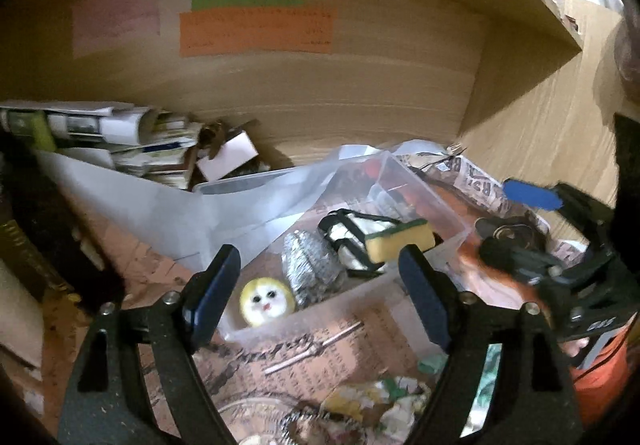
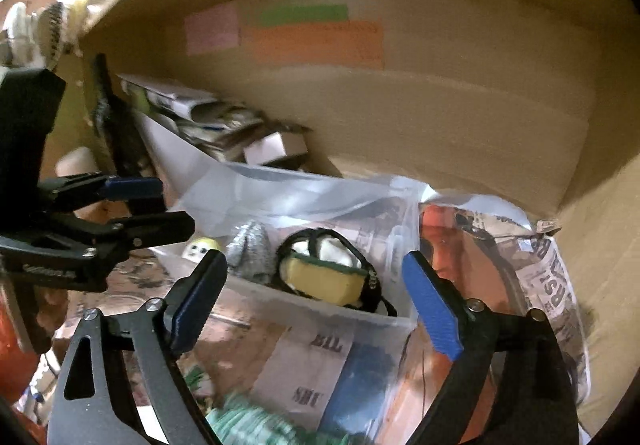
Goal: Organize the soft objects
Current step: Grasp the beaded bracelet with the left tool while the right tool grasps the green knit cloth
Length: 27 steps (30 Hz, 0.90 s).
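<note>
Four soft items grouped in clear bin (image 1: 352,301): sponge (image 1: 400,241), scourer (image 1: 312,265), yellow face toy (image 1: 267,301), strapped pouch (image 1: 352,233). Your left tongs (image 1: 320,293) and right tongs (image 2: 316,297) both apart, empty, poised over bin.

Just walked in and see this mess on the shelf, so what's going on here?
A person holds two grippers over a clear plastic bin on newspaper. Left gripper and right gripper are both open and empty. In the bin lie a yellow sponge, a steel scourer, a yellow face ball and a white black-strapped bundle. Nothing is gripped right now.
</note>
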{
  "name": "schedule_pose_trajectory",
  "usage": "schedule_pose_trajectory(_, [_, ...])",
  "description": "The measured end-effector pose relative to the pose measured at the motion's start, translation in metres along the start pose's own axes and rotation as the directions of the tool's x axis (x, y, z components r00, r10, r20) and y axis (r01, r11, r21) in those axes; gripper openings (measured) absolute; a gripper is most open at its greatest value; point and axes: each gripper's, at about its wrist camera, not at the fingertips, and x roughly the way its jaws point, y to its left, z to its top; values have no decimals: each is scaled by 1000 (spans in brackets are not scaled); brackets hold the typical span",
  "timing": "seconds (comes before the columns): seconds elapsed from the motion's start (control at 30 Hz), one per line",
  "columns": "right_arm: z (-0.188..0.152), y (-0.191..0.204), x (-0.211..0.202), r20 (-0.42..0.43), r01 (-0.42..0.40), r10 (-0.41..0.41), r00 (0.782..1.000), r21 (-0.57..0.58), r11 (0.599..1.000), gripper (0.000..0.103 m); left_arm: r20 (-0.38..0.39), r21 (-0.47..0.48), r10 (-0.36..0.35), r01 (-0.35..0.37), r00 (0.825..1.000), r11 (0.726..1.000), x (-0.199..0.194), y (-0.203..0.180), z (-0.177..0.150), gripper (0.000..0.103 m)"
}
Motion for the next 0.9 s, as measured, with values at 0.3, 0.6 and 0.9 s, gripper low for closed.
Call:
schedule_pose_trajectory(0.3, [-29, 6, -25, 4, 17, -17, 1000, 14, 1000, 99, -32, 7, 45, -45, 998, 999, -23, -1, -46, 99])
schedule_pose_trajectory(0.6, [-75, 9, -13, -133, 10, 1, 991, 84, 996, 99, -170, -14, 16, -18, 985, 1000, -11, -1, -98, 99])
schedule_pose_trajectory(0.9, [-100, 14, -7, -196, -40, 67, 978, 139, 990, 99, -213, -5, 18, -20, 977, 1000, 0, -7, -126, 99])
